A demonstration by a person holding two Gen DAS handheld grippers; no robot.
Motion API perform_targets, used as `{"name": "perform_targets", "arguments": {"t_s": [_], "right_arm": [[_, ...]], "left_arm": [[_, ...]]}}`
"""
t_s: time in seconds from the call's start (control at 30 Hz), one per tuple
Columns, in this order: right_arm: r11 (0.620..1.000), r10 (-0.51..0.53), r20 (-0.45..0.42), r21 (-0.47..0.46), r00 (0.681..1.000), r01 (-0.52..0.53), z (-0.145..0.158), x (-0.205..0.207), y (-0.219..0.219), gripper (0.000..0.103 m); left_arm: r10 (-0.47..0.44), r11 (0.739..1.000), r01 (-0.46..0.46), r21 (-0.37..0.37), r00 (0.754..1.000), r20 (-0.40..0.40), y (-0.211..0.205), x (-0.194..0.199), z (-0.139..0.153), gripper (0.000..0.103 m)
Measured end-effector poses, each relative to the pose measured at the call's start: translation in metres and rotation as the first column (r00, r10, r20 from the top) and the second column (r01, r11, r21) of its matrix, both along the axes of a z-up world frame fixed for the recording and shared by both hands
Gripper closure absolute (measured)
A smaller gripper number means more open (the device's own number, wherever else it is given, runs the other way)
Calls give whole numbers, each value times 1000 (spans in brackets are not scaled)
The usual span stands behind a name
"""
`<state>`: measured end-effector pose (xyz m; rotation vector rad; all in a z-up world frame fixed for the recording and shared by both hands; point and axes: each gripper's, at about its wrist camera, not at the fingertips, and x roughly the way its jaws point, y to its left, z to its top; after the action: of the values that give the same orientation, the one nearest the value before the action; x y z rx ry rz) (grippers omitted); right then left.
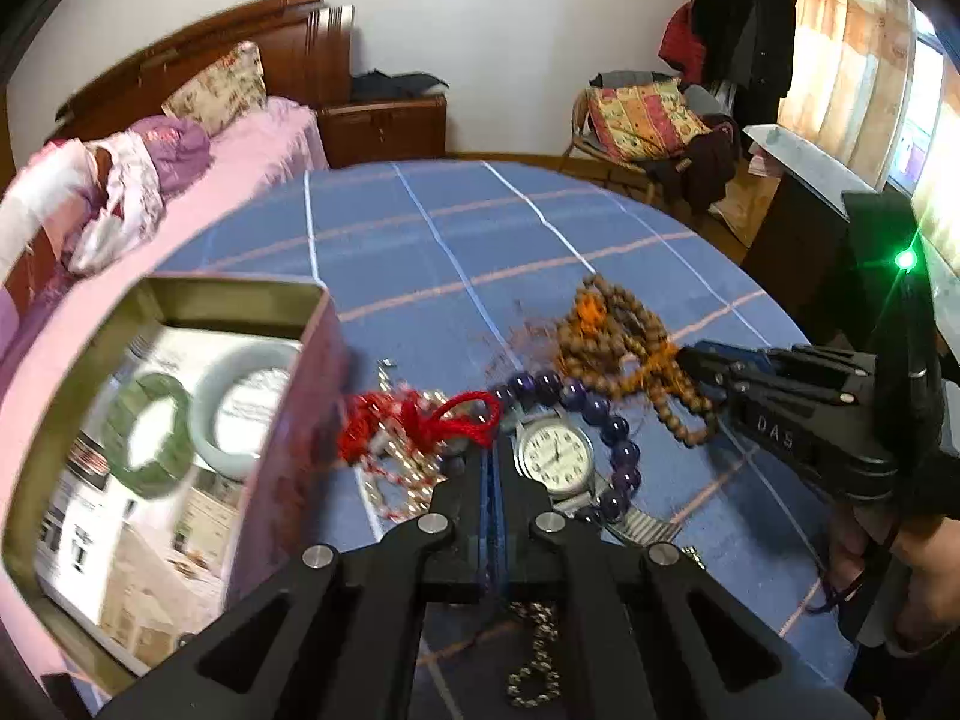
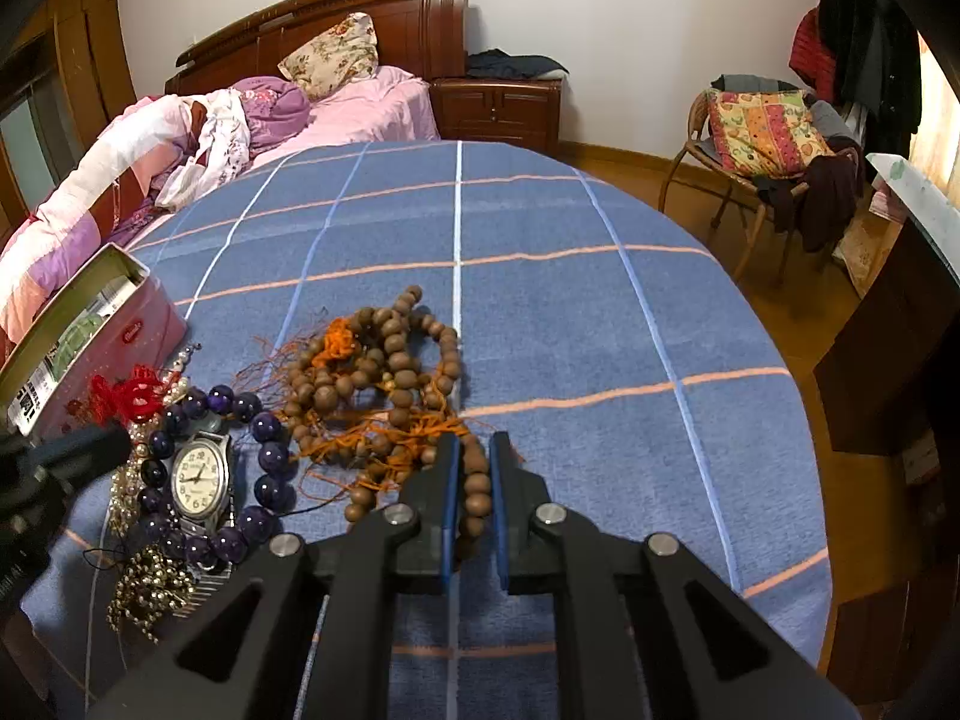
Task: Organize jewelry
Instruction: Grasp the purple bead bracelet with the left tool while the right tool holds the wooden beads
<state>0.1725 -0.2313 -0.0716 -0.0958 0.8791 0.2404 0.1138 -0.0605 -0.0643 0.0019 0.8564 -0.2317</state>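
My left gripper (image 1: 495, 450) is shut, its tips pinched on the loop of a red cord (image 1: 474, 414) knotted to a pearl string (image 1: 402, 480). Just right of it lie a silver watch (image 1: 555, 450) and a purple bead bracelet (image 1: 612, 426). My right gripper (image 2: 475, 450) is shut on a strand of the brown wooden bead necklace (image 2: 384, 360) with orange tassels; its beads sit between the blue pads. A pink tin (image 1: 180, 294) at the left holds a green bangle (image 1: 150, 432) and a pale bangle (image 1: 240, 402).
A dark metal bead chain (image 2: 150, 588) lies near the front edge of the round table with its blue checked cloth (image 2: 540, 300). A bed (image 2: 360, 108) stands behind the table. At the right are a chair (image 2: 762, 138) with cushions and dark furniture (image 2: 888, 360).
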Motion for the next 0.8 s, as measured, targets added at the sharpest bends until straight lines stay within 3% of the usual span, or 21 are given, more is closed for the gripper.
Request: {"name": "perform_targets", "arguments": {"t_s": [0.4,0.47,0.5,0.53,0.57,0.6,0.8], "right_arm": [[1000,0,-6,15,1000,0,-1,2,-1,90],[1000,1,-8,15,1000,-1,-1,2,1,90],[1000,2,-8,15,1000,-2,-2,2,1,90],[1000,3,-8,14,1000,-3,-2,2,2,90],[1000,4,-8,14,1000,-3,-2,2,2,90],[1000,3,-7,15,1000,-3,-2,2,2,90],[999,4,-6,33,1000,-4,-2,1,-1,90]], "left_arm": [[8,1000,-8,-1,1000,-17,-2,-7,2,100],[-1,1000,1,-9,1000,-1,-3,-13,7,91],[-1,1000,1,-9,1000,8,-4,-15,10,69],[14,1000,-14,5,1000,21,-4,-18,12,41],[26,1000,-26,6,999,38,-2,-20,14,31],[27,1000,-27,-4,998,65,0,-23,17,27],[33,999,-33,-2,999,32,0,-17,10,27]]}}
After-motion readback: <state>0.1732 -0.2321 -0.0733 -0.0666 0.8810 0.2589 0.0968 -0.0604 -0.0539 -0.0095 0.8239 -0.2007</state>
